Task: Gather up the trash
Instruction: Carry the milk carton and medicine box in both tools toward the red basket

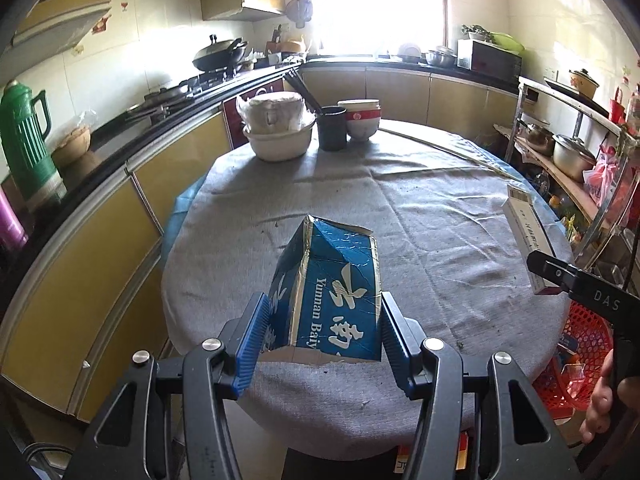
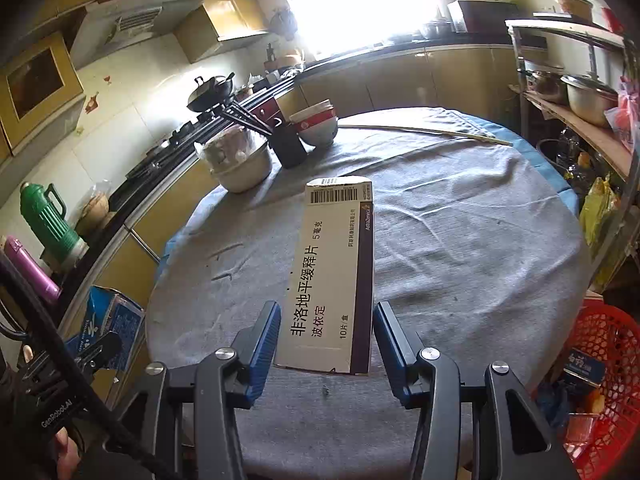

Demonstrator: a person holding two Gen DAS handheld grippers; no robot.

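We saw a crumpled blue Yunnan Baiyao box (image 1: 326,296), its silver edges creased and its near end torn open, raised above the near edge of the grey-clothed round table (image 1: 420,208) and pinched at both sides. A long white medicine box (image 2: 334,276) with a maroon side stripe, black Chinese lettering and a barcode at its far end sat lengthwise above the table's near edge, intact and flat-faced. A red plastic mesh basket (image 2: 608,364) stood beside the table's right edge, some packaging already lying inside it.
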